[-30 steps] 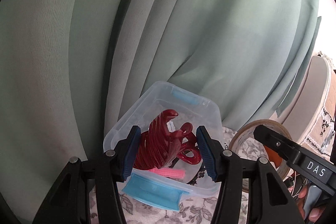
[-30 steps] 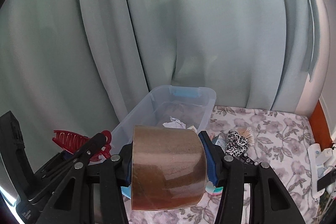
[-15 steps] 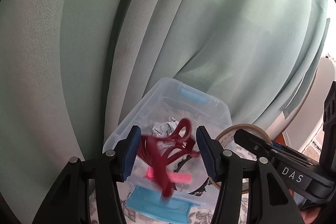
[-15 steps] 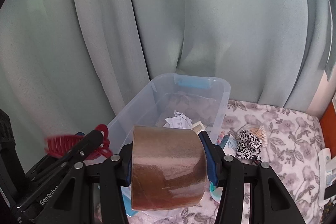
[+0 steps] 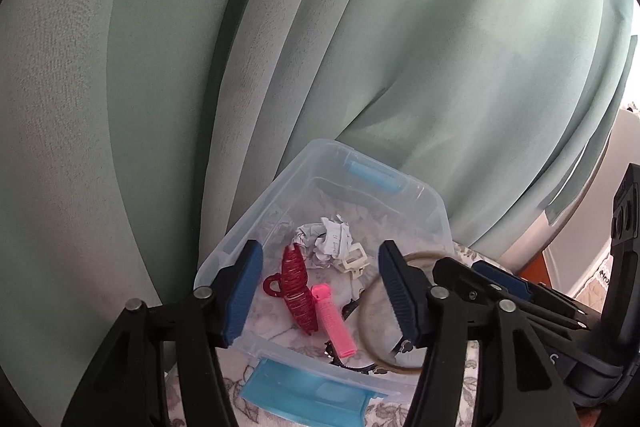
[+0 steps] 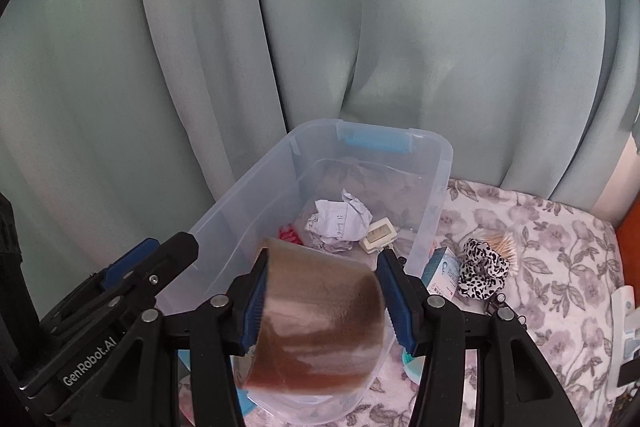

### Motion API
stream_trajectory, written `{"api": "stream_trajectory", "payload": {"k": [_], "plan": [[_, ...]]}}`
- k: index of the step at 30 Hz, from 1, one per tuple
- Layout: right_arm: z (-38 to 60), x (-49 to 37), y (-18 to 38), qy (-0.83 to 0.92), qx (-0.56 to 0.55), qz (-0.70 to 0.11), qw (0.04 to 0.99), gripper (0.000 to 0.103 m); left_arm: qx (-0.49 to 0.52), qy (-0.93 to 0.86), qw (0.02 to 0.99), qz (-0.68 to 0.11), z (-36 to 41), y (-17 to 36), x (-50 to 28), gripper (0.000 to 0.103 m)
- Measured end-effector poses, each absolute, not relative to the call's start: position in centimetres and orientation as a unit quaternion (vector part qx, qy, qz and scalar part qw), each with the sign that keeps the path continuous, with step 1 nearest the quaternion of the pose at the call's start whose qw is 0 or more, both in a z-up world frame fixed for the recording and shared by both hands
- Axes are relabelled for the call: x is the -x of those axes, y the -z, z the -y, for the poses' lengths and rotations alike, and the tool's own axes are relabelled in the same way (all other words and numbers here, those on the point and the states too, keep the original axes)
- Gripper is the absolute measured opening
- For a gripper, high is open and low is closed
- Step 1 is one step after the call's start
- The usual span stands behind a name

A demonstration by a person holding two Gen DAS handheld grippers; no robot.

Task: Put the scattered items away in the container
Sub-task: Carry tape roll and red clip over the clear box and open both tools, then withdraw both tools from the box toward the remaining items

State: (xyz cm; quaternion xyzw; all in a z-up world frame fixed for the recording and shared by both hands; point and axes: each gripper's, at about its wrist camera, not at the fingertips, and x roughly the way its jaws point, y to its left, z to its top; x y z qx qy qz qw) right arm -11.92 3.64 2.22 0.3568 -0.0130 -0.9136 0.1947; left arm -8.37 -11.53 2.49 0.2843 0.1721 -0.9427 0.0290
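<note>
A clear plastic container (image 5: 434,203) with blue latches stands against the curtain. Inside lie a dark red hair claw clip (image 5: 296,291), a pink roller (image 5: 334,319), crumpled paper (image 5: 326,237) and a small white buckle (image 5: 352,261). My left gripper (image 5: 320,255) hovers over the container's near end. Its jaws are opening and nothing is between them. My right gripper (image 6: 322,259) is shut on a brown tape roll (image 6: 320,323), held tilted over the container's (image 6: 444,163) near right corner. In the left wrist view the tape roll (image 5: 370,307) shows as a ring beside the left gripper's right finger.
On the floral cloth (image 6: 540,227) right of the container lie a black-and-white scrunchie (image 6: 482,267), a small box (image 6: 442,271) and a bundle of thin wooden sticks (image 6: 500,241). A pale green curtain (image 6: 320,27) hangs close behind. A white device (image 6: 628,311) lies at the right edge.
The left gripper's jaws widened and the red claw clip dropped from them into the container. The right gripper carried the tape roll lower and closer over the container.
</note>
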Motion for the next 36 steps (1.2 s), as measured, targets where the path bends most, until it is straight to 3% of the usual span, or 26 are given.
{"api": "stream_trajectory", "payload": {"k": [14,27,32,36], "plan": [[-6.3,10.1,-3.5,0.923,-0.343,0.035,0.172,0.066,-0.274,0.949,0.020,-0.156,9.6,-4.0,6.3,0.081],[-11.7,6.4,-5.0,0.932,-0.327,0.090,0.125,0.103,-0.247,0.959,-0.009,-0.142,7.4,-7.2,2.9,0.090],[-13.6,4.4,-6.0,0.938,-0.307,0.100,0.127,0.103,-0.244,0.964,-0.006,-0.104,5.2,-8.5,2.1,0.091],[-15.5,3.2,-6.2,0.942,-0.291,0.115,0.122,0.103,-0.234,0.970,0.001,-0.068,2.6,-9.3,1.3,0.099]]}}
